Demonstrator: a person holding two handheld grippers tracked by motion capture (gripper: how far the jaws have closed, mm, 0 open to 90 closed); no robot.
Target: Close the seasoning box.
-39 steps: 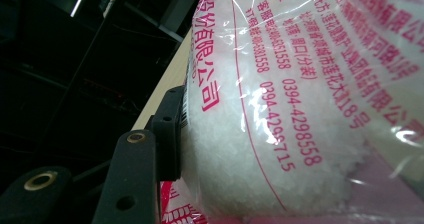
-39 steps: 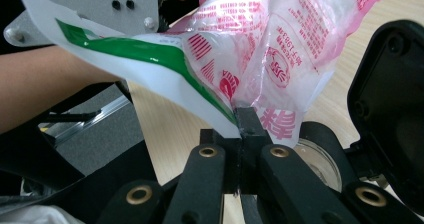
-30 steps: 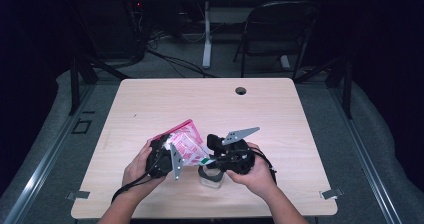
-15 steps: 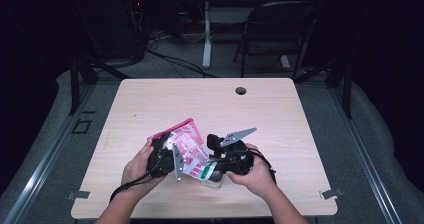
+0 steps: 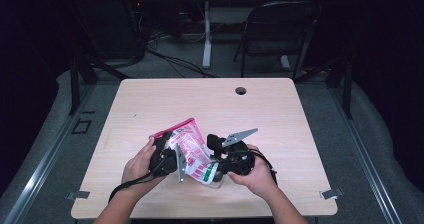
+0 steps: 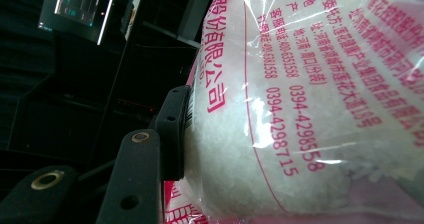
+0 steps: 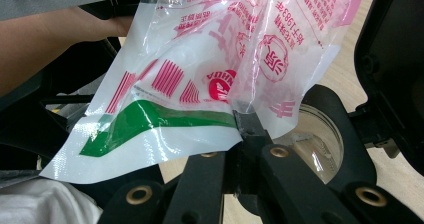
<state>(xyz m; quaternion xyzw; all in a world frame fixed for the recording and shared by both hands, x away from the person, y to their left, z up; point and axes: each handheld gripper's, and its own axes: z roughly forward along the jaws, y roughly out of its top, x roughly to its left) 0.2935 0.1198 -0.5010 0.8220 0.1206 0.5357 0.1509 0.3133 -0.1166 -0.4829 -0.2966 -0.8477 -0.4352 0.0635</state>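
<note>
High view: above the near edge of a pale wooden table [image 5: 150, 104], two hand-held grippers share a clear plastic bag printed in pink and green and filled with white grains [image 5: 192, 151]. The left gripper [image 5: 172, 160] clamps the bag's full body, one black pad pressed into its side in the left gripper view, bag [image 6: 300, 109]. The right gripper [image 7: 245, 121], jaws closed tight, pinches the bag's lower edge near the green stripe. A clear round container [image 7: 320, 144] sits on the table just beneath the bag.
</note>
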